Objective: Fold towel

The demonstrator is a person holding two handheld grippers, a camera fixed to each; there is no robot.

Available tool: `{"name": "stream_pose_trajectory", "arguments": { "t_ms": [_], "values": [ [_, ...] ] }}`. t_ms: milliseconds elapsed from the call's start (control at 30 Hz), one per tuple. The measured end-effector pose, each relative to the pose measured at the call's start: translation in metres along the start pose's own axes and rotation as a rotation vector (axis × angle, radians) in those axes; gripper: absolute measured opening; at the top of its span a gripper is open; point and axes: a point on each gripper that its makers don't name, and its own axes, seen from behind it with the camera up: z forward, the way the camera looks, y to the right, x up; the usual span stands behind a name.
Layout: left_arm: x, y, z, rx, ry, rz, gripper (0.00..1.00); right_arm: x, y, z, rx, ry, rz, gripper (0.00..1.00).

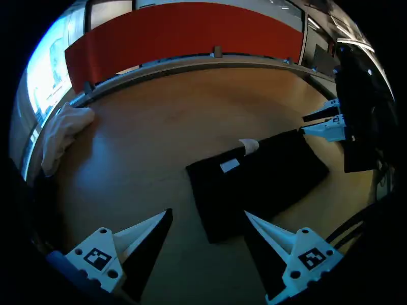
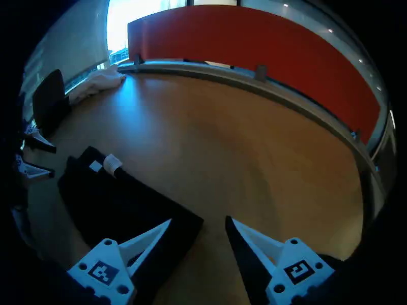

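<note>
Left gripper [image 1: 206, 223]: you held its fingers apart and empty over the towel's near corner, probably to take it.
Right gripper [image 2: 198, 223]: its fingers were spread too, gripping nothing, with the towel's other end under one finger.
Towel [image 1: 254, 183]: it lay flat on the table [image 1: 168, 117] between your grippers, an end for each.
White cloth [image 1: 63, 134]: it sat far ahead, out of the way.

Black towel [image 1: 254, 188]: matt cloth. Table [image 1: 168, 127]: smooth wood, slight sheen. White cloth [image 1: 63, 132]: crumpled.
</note>
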Motion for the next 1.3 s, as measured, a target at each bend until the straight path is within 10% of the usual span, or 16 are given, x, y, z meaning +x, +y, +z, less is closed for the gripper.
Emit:
{"name": "stream_pose_trajectory", "arguments": {
  "t_ms": [1300],
  "values": [
    [-0.046,-0.021,-0.059,0.081,0.010,-0.172,0.93,-0.063,-0.054,-0.060,0.061,-0.006,-0.015,0.72]
  ]
}}
